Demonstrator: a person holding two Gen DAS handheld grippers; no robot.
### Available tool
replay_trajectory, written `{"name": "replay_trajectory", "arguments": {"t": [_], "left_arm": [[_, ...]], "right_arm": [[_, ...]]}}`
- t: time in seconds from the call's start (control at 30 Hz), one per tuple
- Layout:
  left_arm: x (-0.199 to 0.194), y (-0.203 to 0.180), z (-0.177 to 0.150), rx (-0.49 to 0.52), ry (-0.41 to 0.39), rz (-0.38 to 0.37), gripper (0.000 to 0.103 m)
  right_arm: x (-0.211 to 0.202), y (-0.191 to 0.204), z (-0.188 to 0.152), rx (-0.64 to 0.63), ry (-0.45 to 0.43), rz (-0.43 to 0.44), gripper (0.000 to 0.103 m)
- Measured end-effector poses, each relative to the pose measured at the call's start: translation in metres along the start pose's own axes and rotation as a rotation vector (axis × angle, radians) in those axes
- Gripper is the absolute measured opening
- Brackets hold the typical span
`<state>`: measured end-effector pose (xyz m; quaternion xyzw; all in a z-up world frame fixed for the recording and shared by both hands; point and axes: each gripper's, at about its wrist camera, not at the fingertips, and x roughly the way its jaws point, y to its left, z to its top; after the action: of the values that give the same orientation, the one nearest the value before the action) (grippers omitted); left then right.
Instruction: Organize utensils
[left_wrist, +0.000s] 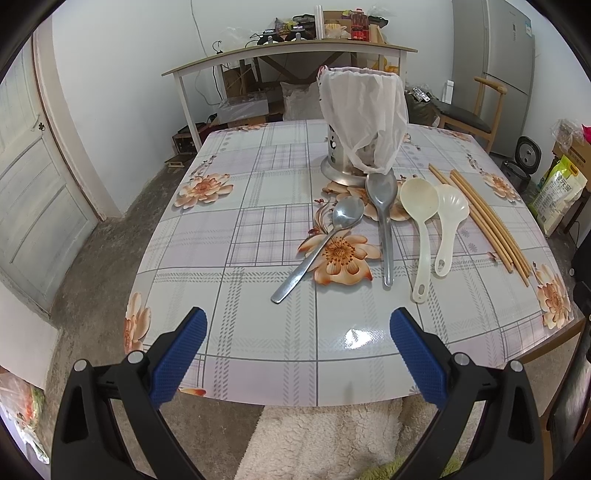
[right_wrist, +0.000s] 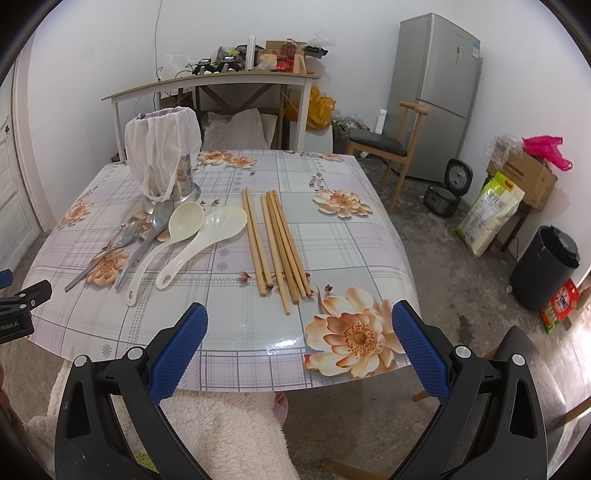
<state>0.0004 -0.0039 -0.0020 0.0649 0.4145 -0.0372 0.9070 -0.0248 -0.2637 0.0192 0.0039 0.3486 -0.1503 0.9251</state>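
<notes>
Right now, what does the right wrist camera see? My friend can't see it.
Wooden chopsticks lie ahead of the open right gripper on a flowery table. Left of them are two white plastic spoons, two metal spoons and a bag-covered holder.

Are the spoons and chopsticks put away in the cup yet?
Not yet. Nothing looks put away: two metal spoons, two white plastic spoons and the chopsticks all lie on the table beside the bag-covered holder. The left gripper and right gripper are open, holding nothing. Everything is left.
</notes>
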Motion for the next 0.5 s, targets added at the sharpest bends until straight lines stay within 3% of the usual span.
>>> {"name": "replay_trajectory", "arguments": {"t": [0.5], "left_arm": [[0.016,-0.002,0.0,0.031,0.024,-0.033,0.097]], "right_arm": [[0.011,0.018,-0.002,-0.01,0.038,0.034,0.095]]}}
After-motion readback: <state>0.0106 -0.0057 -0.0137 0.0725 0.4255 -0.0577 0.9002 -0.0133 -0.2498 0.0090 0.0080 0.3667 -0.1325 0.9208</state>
